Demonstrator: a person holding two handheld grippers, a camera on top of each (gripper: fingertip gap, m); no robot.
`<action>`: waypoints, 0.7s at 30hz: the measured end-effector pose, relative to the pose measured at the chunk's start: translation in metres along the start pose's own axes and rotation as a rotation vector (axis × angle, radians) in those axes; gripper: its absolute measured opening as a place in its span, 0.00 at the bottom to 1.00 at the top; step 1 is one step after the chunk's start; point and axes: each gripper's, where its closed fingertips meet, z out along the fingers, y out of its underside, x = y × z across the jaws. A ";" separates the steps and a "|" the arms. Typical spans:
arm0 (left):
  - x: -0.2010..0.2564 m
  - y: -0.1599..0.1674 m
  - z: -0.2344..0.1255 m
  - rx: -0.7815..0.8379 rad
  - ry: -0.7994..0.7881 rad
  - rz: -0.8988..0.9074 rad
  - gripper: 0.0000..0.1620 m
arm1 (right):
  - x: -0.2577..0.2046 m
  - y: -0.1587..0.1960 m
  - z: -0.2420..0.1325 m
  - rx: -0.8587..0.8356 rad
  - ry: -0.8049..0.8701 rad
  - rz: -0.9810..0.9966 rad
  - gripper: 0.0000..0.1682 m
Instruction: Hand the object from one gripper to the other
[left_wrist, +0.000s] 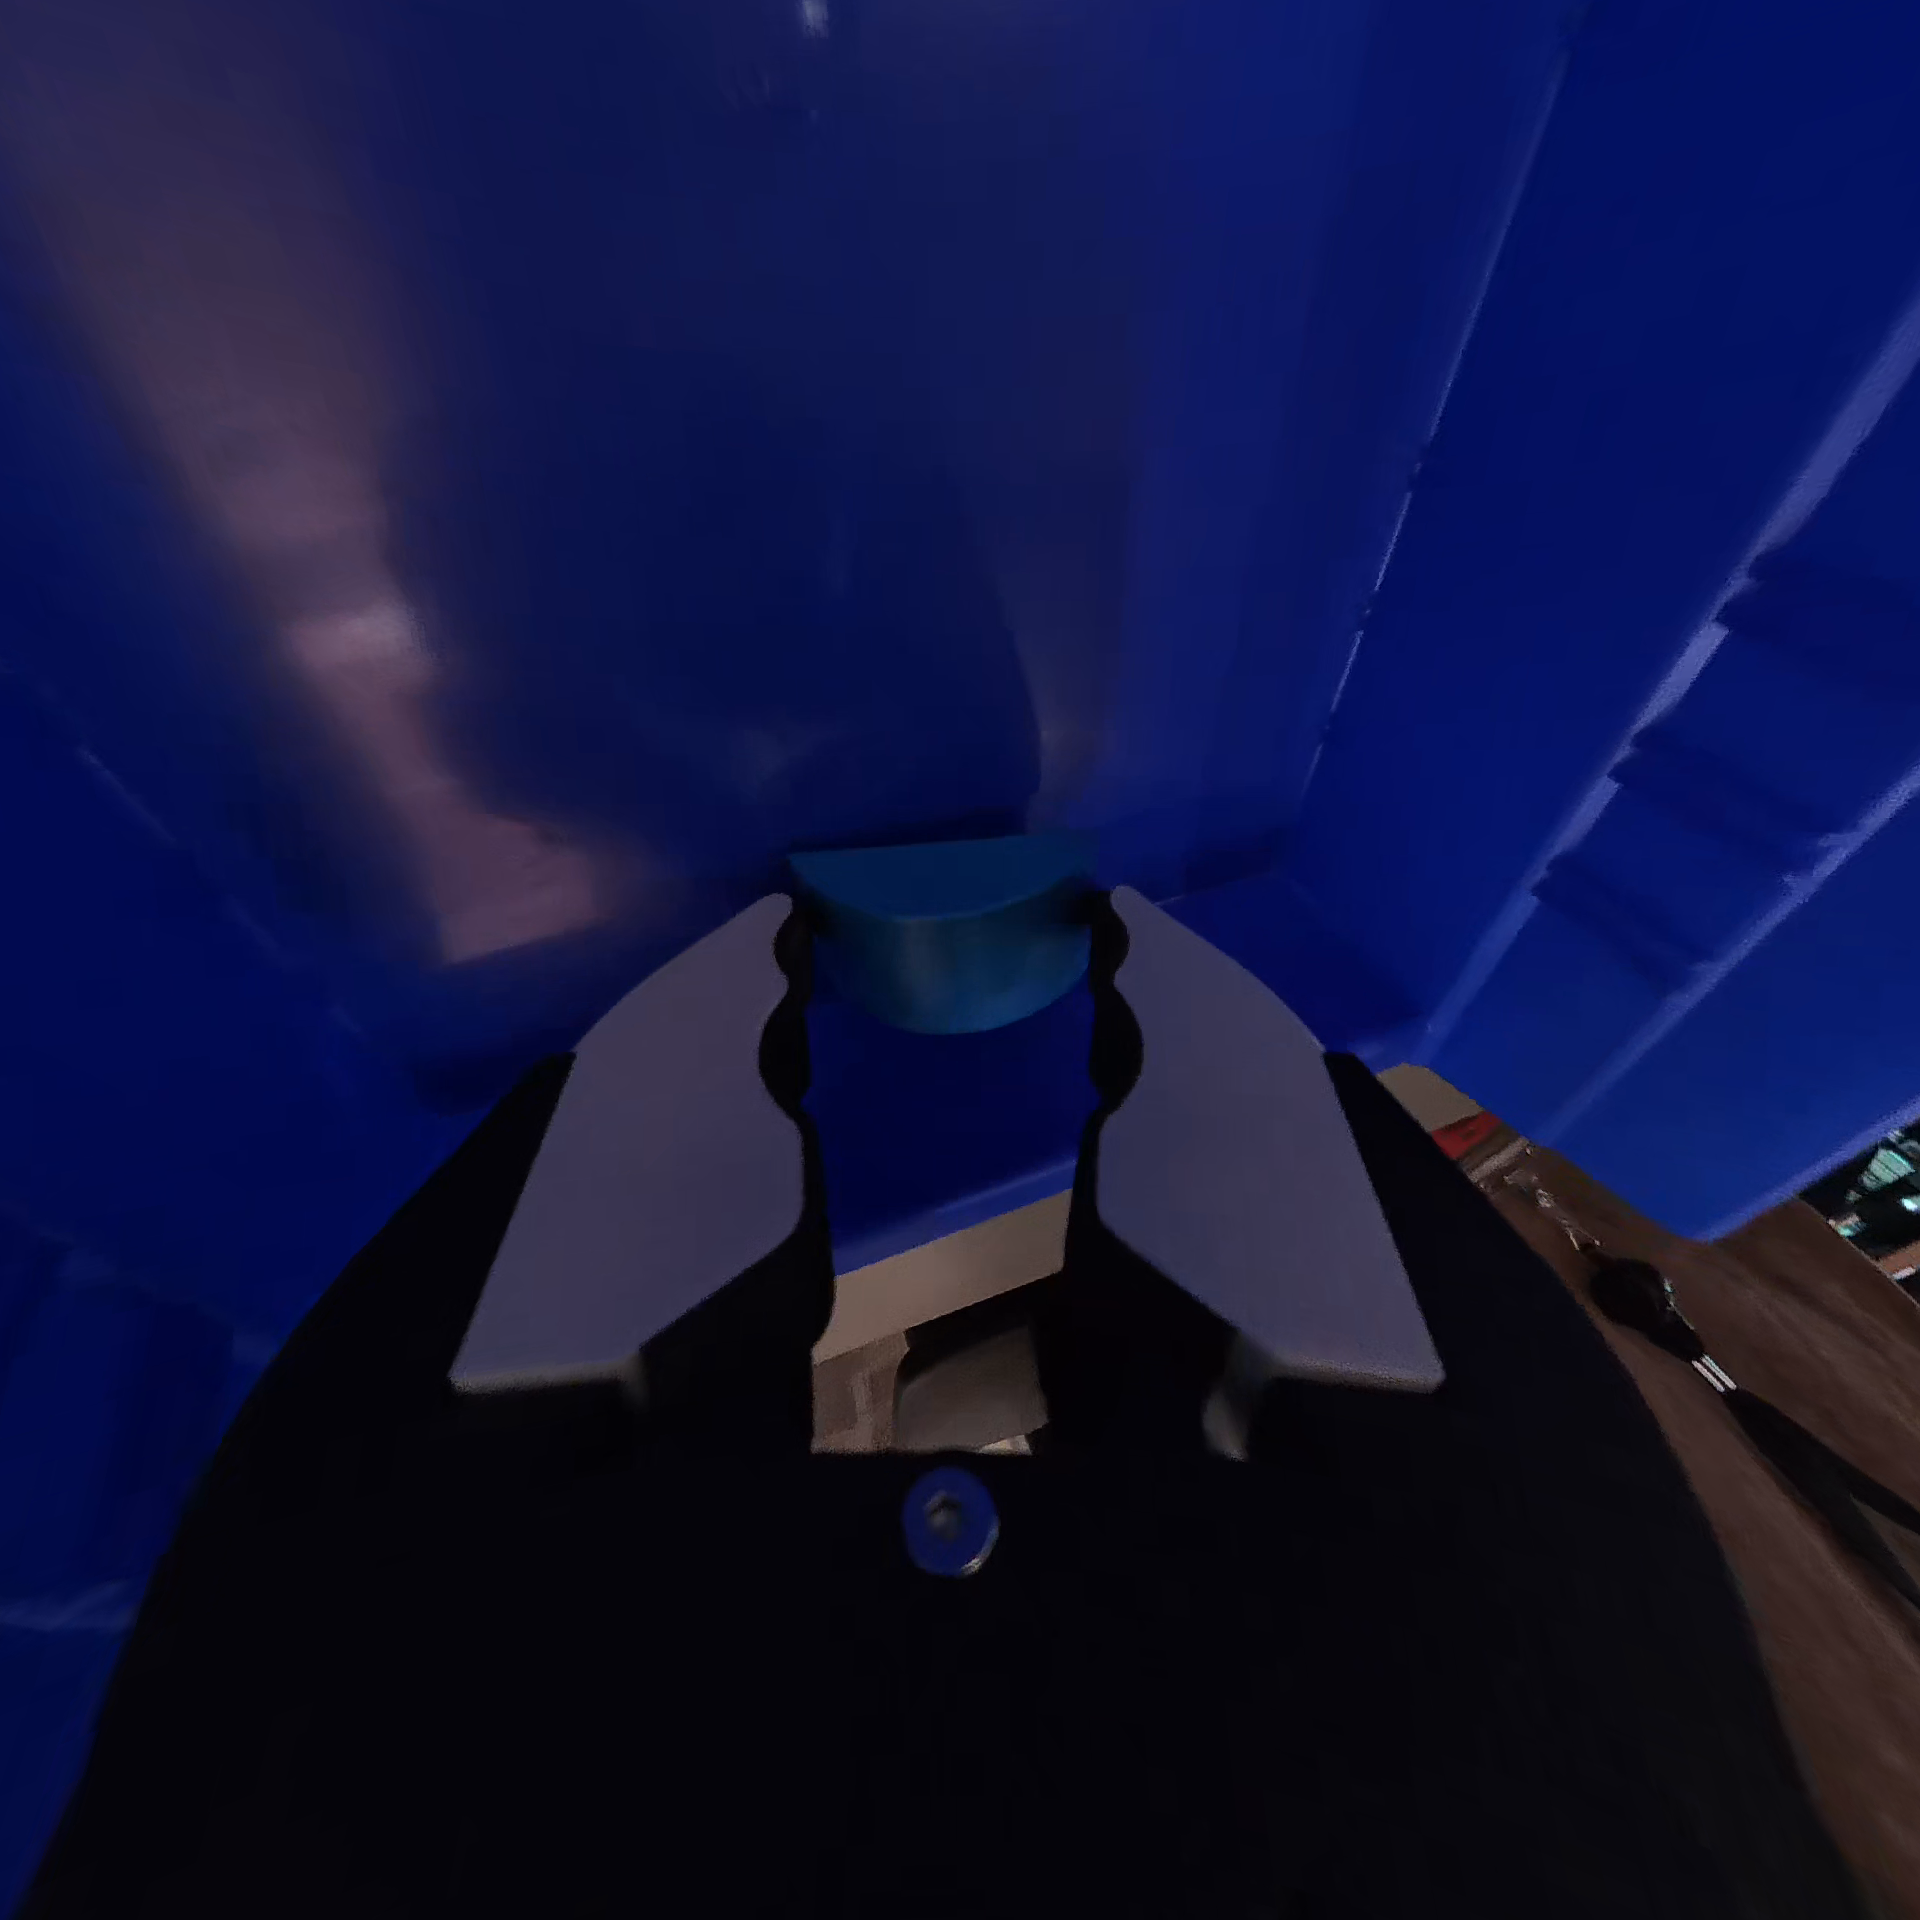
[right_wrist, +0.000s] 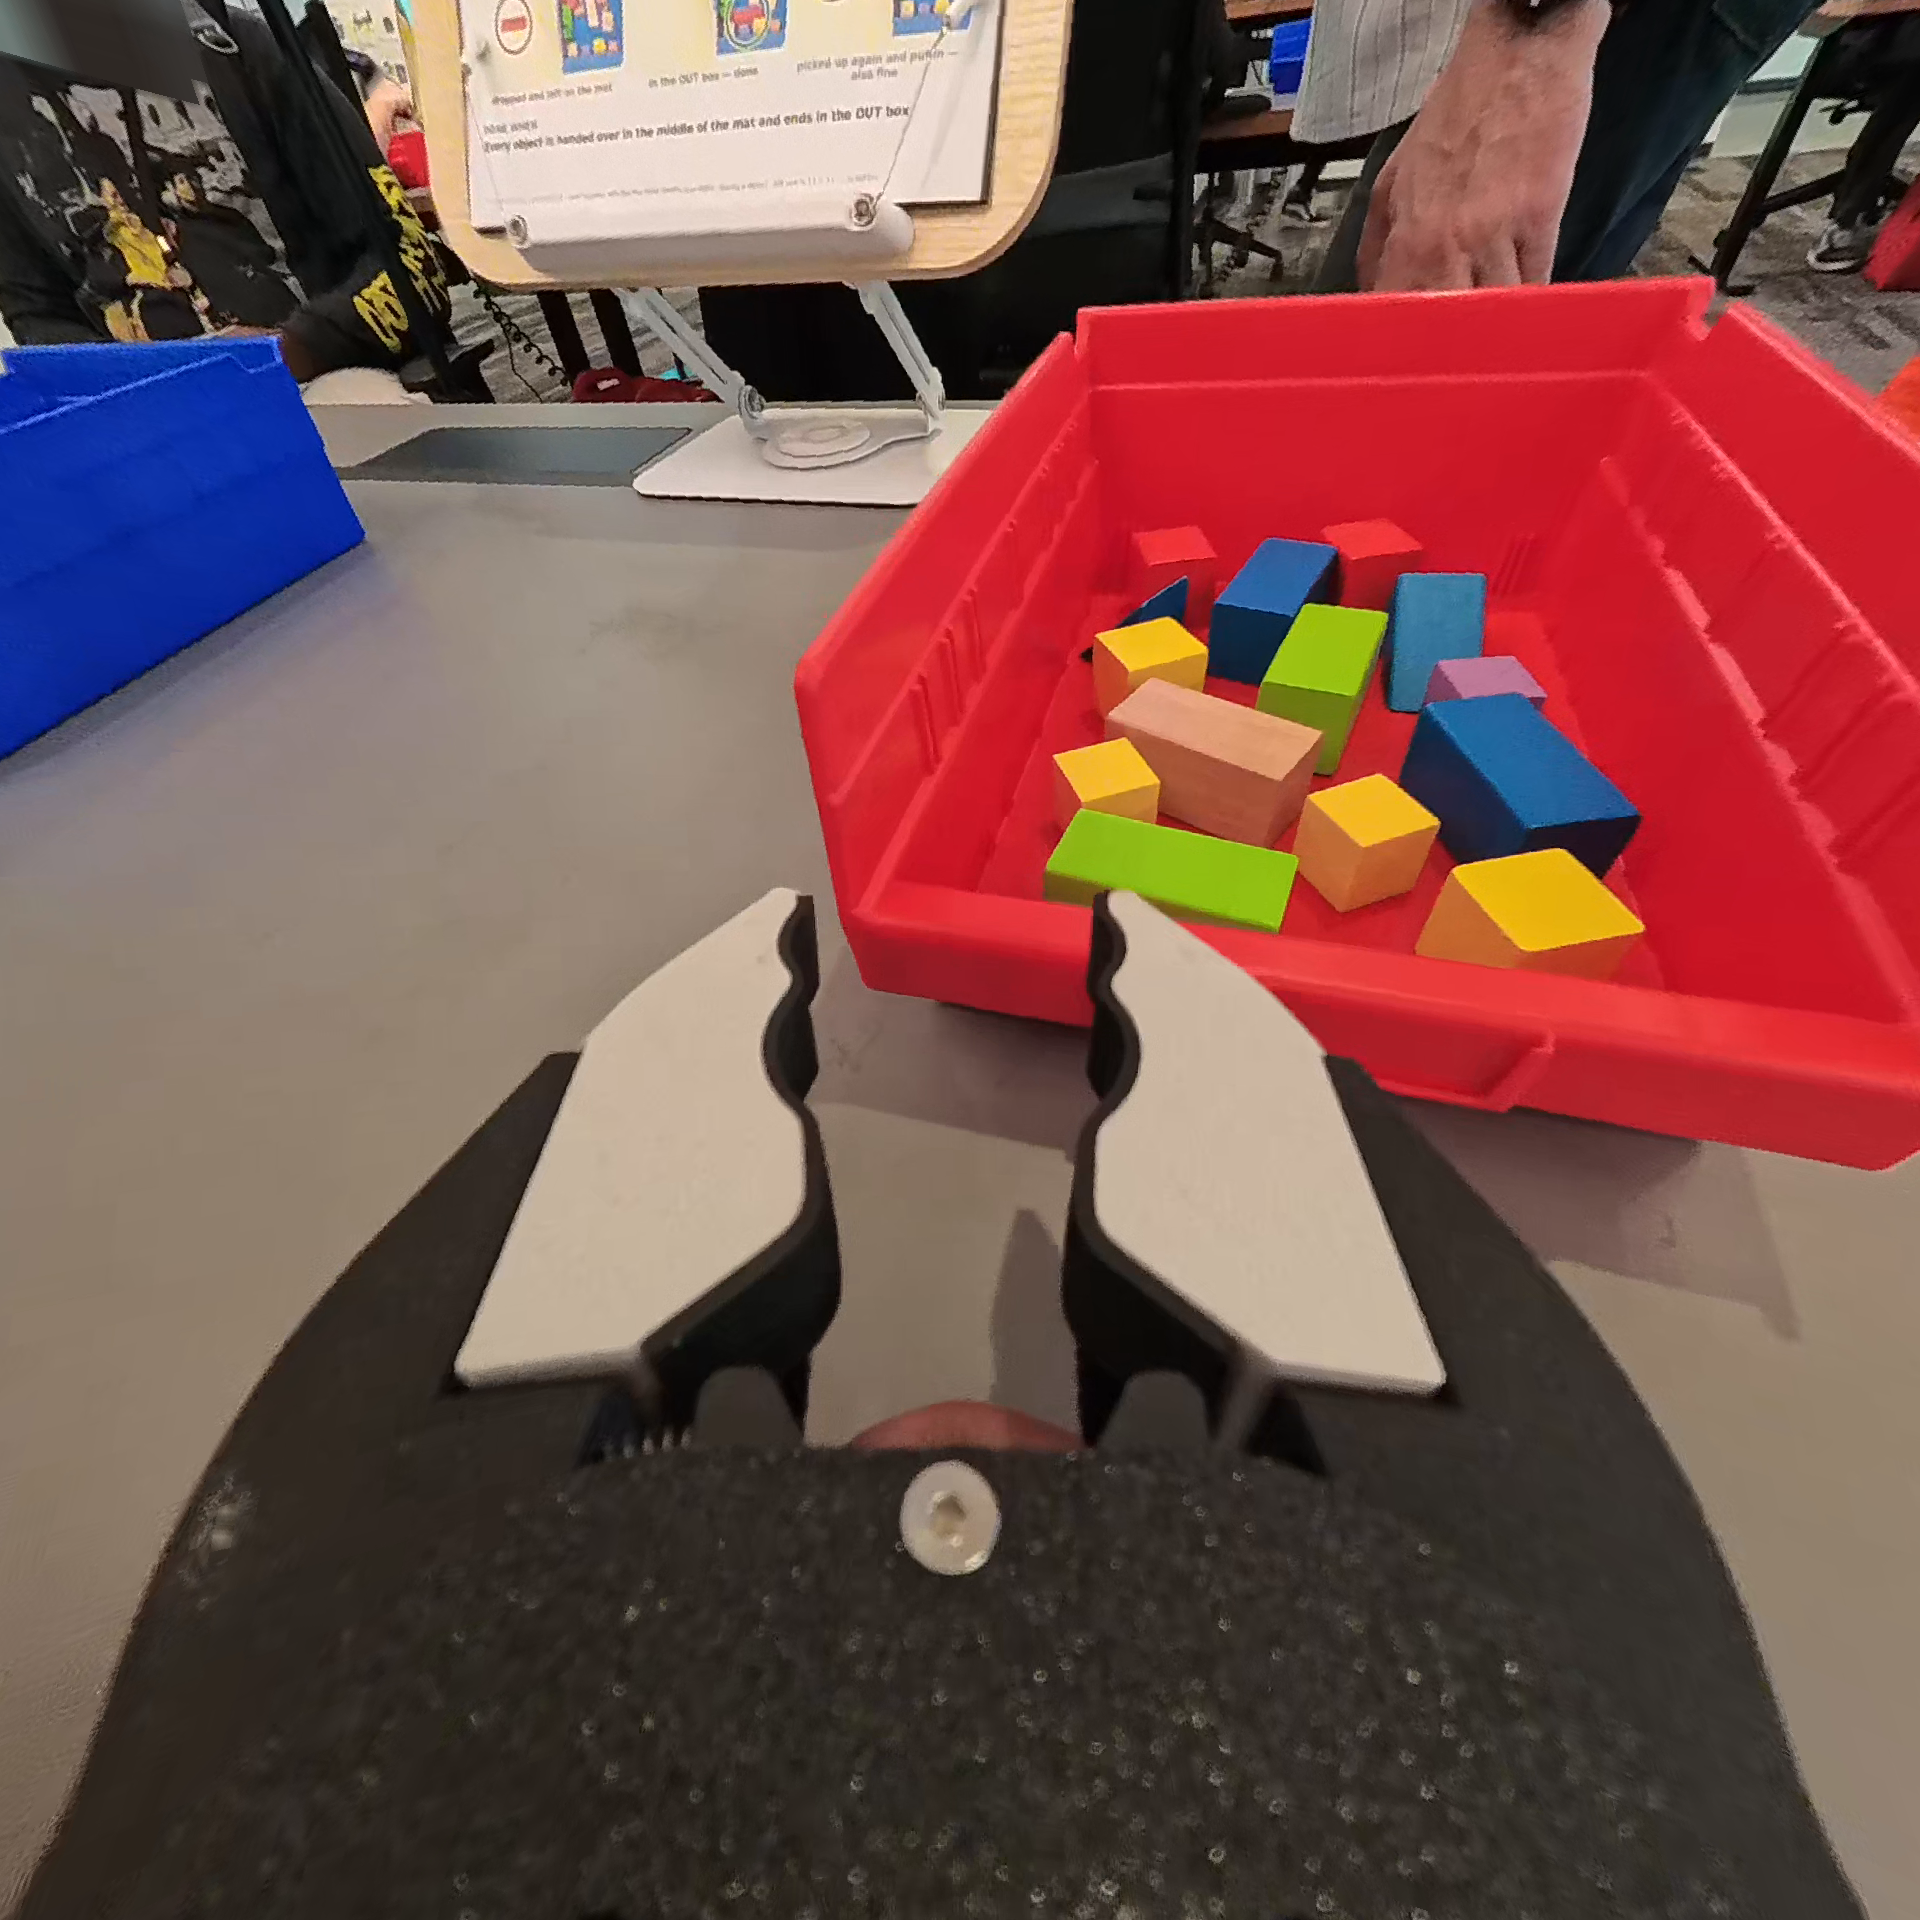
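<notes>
The left gripper (left_wrist: 940, 914) is down inside the blue bin (left_wrist: 727, 416), clenched on a teal half-round block (left_wrist: 940, 940) pinched between its fingertips. The right gripper (right_wrist: 951, 914) hangs released and empty over the grey surface (right_wrist: 468, 831), just beside the red bin (right_wrist: 1455, 1049), which holds a heap of coloured blocks (right_wrist: 1320, 665).
</notes>
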 end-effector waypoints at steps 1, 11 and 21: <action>0.000 0.000 -0.001 0.007 0.017 0.006 0.32 | -0.001 -0.001 0.000 0.002 -0.001 -0.015 0.30; -0.001 -0.001 -0.006 0.056 0.114 0.038 0.32 | -0.027 -0.008 0.009 0.009 -0.030 -0.176 0.30; 0.007 -0.001 -0.018 0.113 0.224 0.058 0.32 | -0.042 -0.015 0.016 0.025 -0.055 -0.198 0.30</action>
